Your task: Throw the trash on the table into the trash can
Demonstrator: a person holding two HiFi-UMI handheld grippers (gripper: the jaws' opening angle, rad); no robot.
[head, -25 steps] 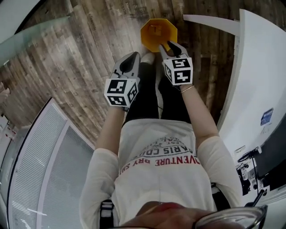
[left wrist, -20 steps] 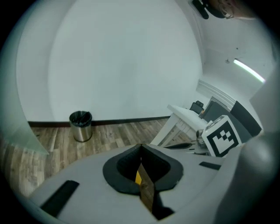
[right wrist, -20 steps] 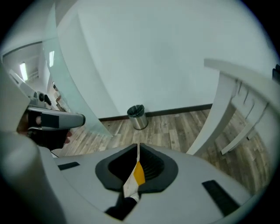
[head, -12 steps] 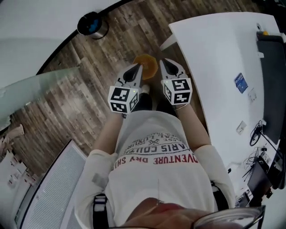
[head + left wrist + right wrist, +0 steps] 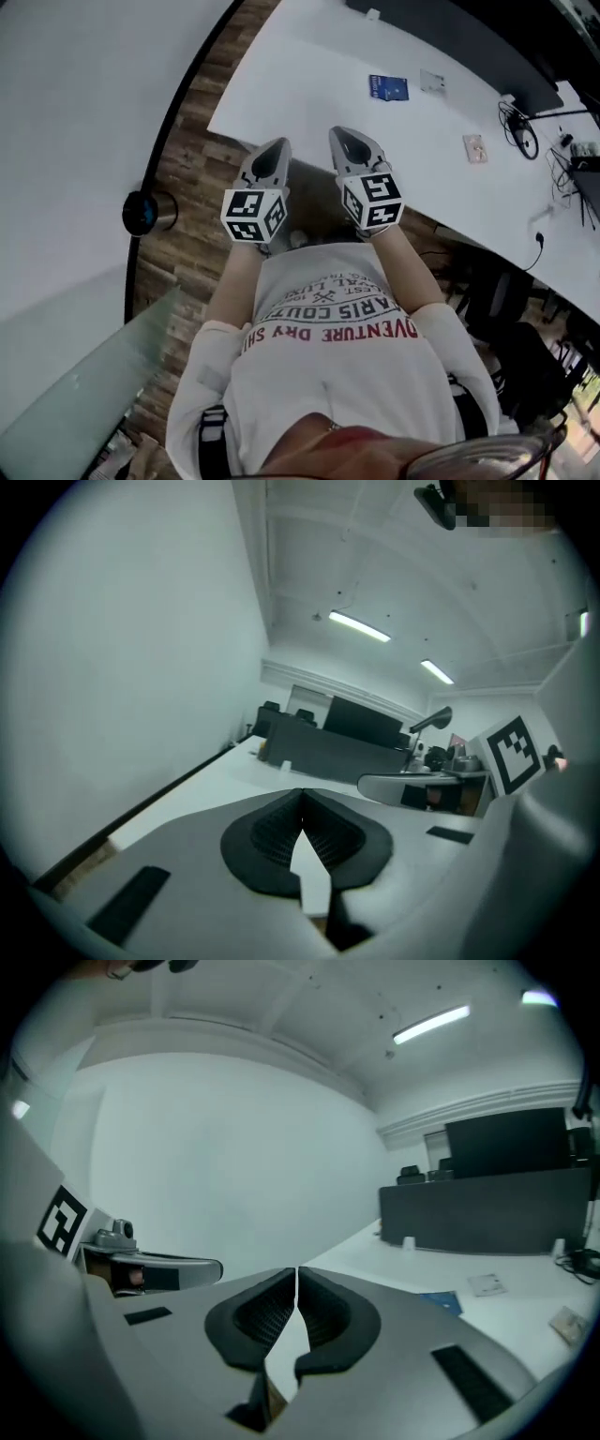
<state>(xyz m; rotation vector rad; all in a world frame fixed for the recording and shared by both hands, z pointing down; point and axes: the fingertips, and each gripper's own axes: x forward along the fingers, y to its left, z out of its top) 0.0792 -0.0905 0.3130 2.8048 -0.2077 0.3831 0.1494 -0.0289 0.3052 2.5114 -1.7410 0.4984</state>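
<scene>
Left gripper (image 5: 277, 144) and right gripper (image 5: 346, 135) are empty, jaws pressed together. We face the table (image 5: 300, 84); next we likely open over the blue item (image 5: 388, 87).

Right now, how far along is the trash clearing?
Done: nothing I can confirm. In hand: nothing; left gripper and right gripper have jaws shut, empty, at the white table's near edge. Left: the blue rectangular packet, small white piece and small tan piece lie on it.

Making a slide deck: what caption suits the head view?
Left claw and right claw, both shut and empty, face a white table holding a blue card.
</scene>
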